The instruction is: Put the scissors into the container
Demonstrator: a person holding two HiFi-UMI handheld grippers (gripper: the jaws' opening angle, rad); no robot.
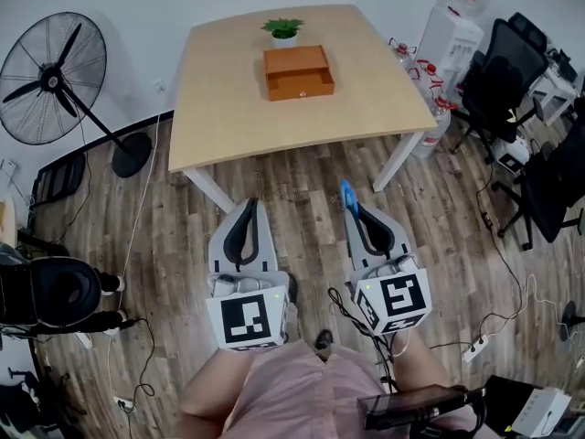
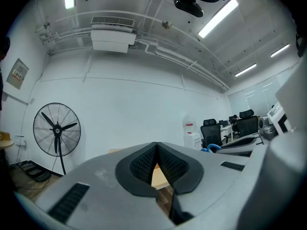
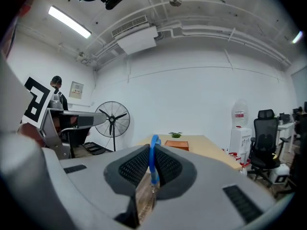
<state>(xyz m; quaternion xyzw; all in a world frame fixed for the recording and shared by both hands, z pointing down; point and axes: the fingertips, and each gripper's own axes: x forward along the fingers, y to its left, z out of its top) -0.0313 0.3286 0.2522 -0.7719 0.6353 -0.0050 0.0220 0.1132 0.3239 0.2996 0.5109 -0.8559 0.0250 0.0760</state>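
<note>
2 grippers: left gripper [image 1: 248, 206] jaws meet on nothing, right gripper [image 1: 351, 208] pinches blue-looped scissors [image 1: 346, 193]; boxy orange container [image 1: 299, 71] tops pale wooden table [image 1: 228, 108].

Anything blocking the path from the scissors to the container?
Nothing visible. The scissors are clamped in the right gripper over the floor, short of the table, which is bare up to the container. The plant stands behind it.

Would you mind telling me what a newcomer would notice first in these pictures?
The blue scissors clamped in the right gripper, low in the head view, stand out first. Beyond them, an orange container sits open on the table with a small plant behind it. A big black fan stands at the left.
</note>
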